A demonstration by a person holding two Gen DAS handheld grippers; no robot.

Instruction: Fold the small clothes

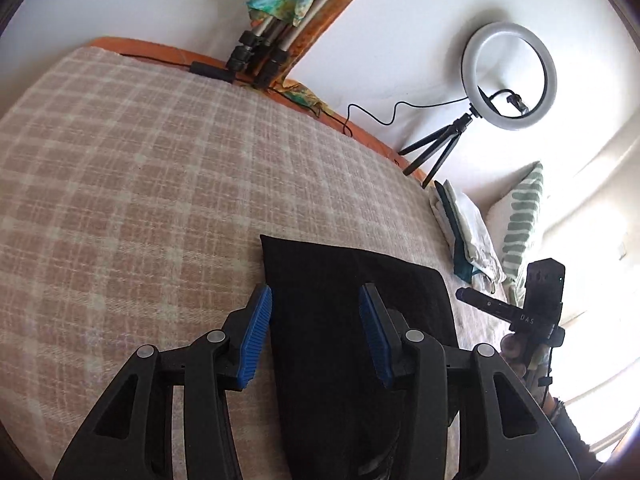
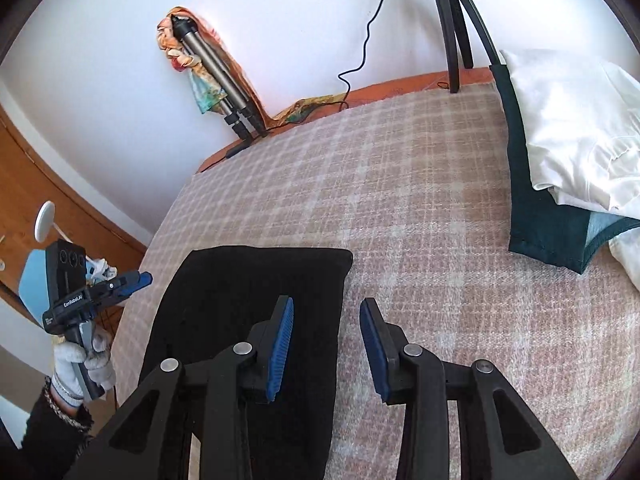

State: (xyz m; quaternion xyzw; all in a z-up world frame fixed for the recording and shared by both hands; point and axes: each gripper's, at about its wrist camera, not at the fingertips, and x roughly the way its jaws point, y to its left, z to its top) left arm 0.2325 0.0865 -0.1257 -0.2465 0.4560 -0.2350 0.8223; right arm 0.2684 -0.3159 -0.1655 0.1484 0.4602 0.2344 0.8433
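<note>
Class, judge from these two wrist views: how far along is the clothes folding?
Done: the black garment lies flat as a neat rectangle on the checked blanket; a stack of folded clothes sits at the blanket's edge. In hand: nothing. The left gripper and right gripper hang open above the black garment's edges. Left: perhaps another fold or moving it to the stack; no unfolded clothes show.

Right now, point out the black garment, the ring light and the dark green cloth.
Black garment (image 1: 352,304), left wrist view: flat middle of the folded fabric.
Ring light (image 1: 510,76), left wrist view: its upper white rim.
Dark green cloth (image 2: 536,216), right wrist view: bare part beside the white clothes.
</note>
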